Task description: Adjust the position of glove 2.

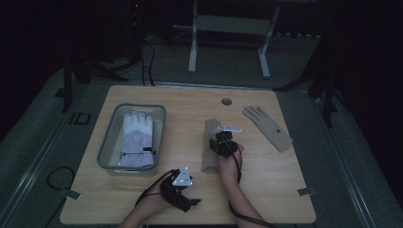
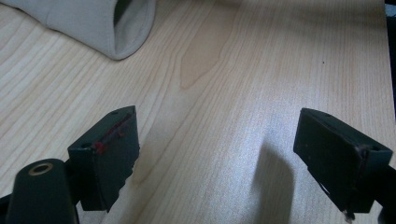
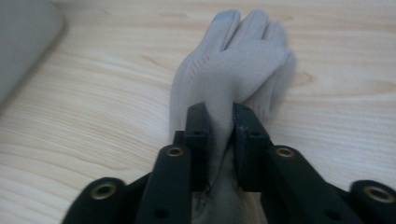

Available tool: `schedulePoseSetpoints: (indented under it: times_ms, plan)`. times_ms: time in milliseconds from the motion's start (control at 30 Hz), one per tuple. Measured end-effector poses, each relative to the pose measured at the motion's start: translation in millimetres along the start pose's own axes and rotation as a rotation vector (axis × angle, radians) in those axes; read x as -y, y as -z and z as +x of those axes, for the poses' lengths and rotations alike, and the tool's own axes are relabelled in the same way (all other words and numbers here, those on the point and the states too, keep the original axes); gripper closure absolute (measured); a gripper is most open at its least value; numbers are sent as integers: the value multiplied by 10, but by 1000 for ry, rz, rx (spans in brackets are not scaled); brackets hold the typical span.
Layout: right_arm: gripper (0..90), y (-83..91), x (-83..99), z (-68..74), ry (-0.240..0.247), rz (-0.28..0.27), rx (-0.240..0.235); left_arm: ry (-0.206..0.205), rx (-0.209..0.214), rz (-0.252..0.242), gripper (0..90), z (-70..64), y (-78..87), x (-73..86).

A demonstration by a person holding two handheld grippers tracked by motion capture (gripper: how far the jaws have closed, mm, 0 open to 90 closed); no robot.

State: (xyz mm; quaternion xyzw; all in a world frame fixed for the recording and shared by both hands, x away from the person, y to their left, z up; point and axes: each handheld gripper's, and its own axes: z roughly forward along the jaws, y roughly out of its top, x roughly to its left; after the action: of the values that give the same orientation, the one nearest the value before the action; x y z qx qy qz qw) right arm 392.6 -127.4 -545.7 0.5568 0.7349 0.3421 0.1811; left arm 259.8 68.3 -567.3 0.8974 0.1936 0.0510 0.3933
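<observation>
Beige fabric glove (image 3: 233,70) lies at table (image 1: 266,190) centre, a fold pinched between jaws of R gripper (image 3: 219,122). L gripper (image 2: 217,154) rests near front edge w/ jaws wide apart, holding nothing.

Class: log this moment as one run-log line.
right gripper: shut on beige glove | left gripper: open, idle | bin: holds white glove

A bin (image 1: 105,142) holding a padded glove (image 1: 137,139) lies left of two flat gloves (image 1: 208,147).
</observation>
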Motion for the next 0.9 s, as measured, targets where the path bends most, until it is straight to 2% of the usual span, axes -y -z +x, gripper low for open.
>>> schedulePoseSetpoints:
  times_ms: [67,100,233,333,500,533,600,667,733,800,900]
  plan:
    - [634,-18,16,-2,14,5,4,1,1,1,146,0,-5,4]
    - [610,-41,42,0,45,12,13,1,2,2,146,0,-7,5]
    - [565,-48,58,25,100,15,30,5,3,1,146,-1,-12,2]
    - [538,-28,47,27,109,19,28,8,5,1,146,1,-10,6]
    - [511,111,-13,-27,131,2,2,5,4,1,146,0,-9,9]
    - [500,194,-53,-76,146,-15,-6,8,4,-1,146,0,-10,11]
    - [500,225,-70,-102,152,-25,-2,14,6,-5,146,-1,-11,11]
    - [498,347,-136,-268,183,-62,-4,9,6,-4,146,-2,-11,9]
    - [498,371,-149,-317,186,-69,-14,6,5,-3,146,-1,-12,9]
    - [503,428,-188,-478,201,-83,5,12,6,-4,146,0,-12,8]
    - [520,505,-226,-720,192,-103,16,17,7,-7,146,3,-12,10]
